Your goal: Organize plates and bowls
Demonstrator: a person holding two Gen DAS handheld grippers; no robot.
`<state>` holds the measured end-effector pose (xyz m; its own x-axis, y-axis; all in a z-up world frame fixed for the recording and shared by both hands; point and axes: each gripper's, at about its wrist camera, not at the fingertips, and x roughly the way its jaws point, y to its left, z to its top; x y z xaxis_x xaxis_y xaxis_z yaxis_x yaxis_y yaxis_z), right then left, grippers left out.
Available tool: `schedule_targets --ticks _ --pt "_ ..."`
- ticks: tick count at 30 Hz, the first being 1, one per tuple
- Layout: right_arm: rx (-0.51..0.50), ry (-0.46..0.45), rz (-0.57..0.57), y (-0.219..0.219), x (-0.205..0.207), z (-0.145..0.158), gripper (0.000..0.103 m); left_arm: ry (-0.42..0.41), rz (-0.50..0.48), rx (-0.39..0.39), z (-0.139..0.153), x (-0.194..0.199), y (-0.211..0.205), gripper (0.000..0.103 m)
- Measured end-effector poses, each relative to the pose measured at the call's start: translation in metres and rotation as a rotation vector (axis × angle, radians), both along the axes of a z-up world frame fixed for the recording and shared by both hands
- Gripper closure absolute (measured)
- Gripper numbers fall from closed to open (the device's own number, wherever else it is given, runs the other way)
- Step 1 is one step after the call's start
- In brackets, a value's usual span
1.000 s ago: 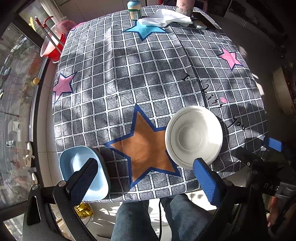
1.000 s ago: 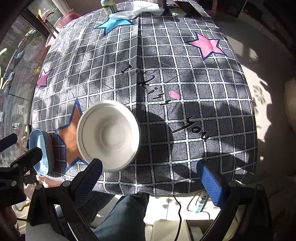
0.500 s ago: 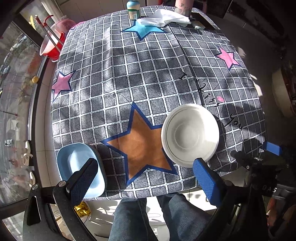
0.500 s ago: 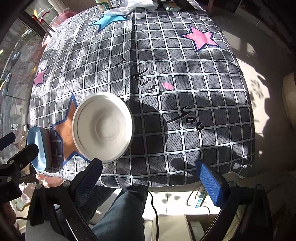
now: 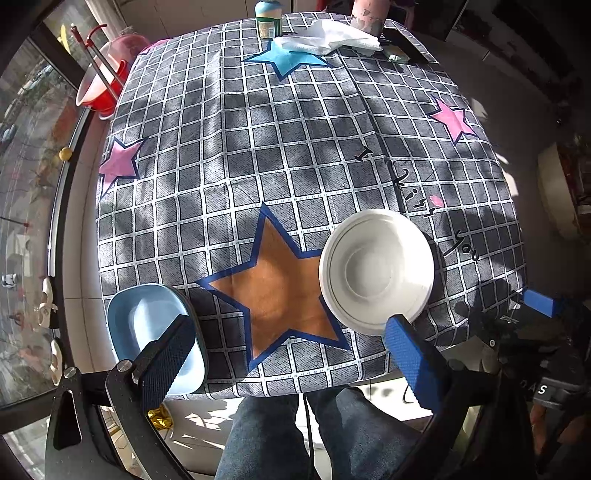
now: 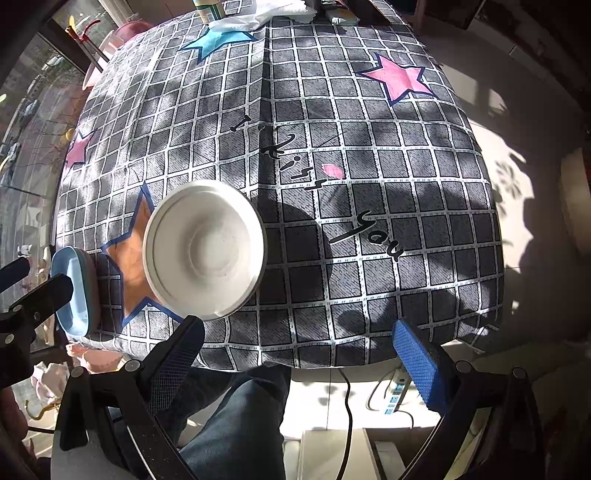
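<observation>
A round white bowl (image 5: 375,266) sits on the checked tablecloth near the front edge, beside an orange star; it also shows in the right wrist view (image 6: 205,249). A light blue squarish dish (image 5: 147,328) sits at the front left corner, seen edge-on in the right wrist view (image 6: 74,288). My left gripper (image 5: 288,354) is open and empty above the front edge, one finger over the blue dish, the other at the white bowl's rim. My right gripper (image 6: 299,354) is open and empty over the front edge, right of the white bowl.
At the far side stand a green-labelled jar (image 5: 269,22), a white cloth (image 5: 328,37) and a dark flat object (image 5: 406,46). A red bucket (image 5: 99,88) with sticks stands off the far left corner. The person's legs (image 5: 295,435) are below the table's front edge.
Both grippers have drawn slightly back and up from the table; the bowl and dish lie where they were. Both grippers stay open.
</observation>
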<state>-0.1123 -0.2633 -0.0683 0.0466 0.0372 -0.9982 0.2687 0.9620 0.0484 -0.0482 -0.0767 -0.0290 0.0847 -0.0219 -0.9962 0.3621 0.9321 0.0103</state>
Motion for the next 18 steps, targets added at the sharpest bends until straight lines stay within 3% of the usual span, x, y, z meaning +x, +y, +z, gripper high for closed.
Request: schedule_targets --ticks 10,18 --pt "-0.033 0.015 -0.103 -0.005 -0.007 0.002 0.001 0.007 -0.049 -0.038 -0.004 0.006 0.005 0.0" --pt "-0.061 0.034 -0.111 0.026 -0.008 -0.006 0.001 0.022 -0.079 -0.032 -0.022 -0.003 0.032 0.0"
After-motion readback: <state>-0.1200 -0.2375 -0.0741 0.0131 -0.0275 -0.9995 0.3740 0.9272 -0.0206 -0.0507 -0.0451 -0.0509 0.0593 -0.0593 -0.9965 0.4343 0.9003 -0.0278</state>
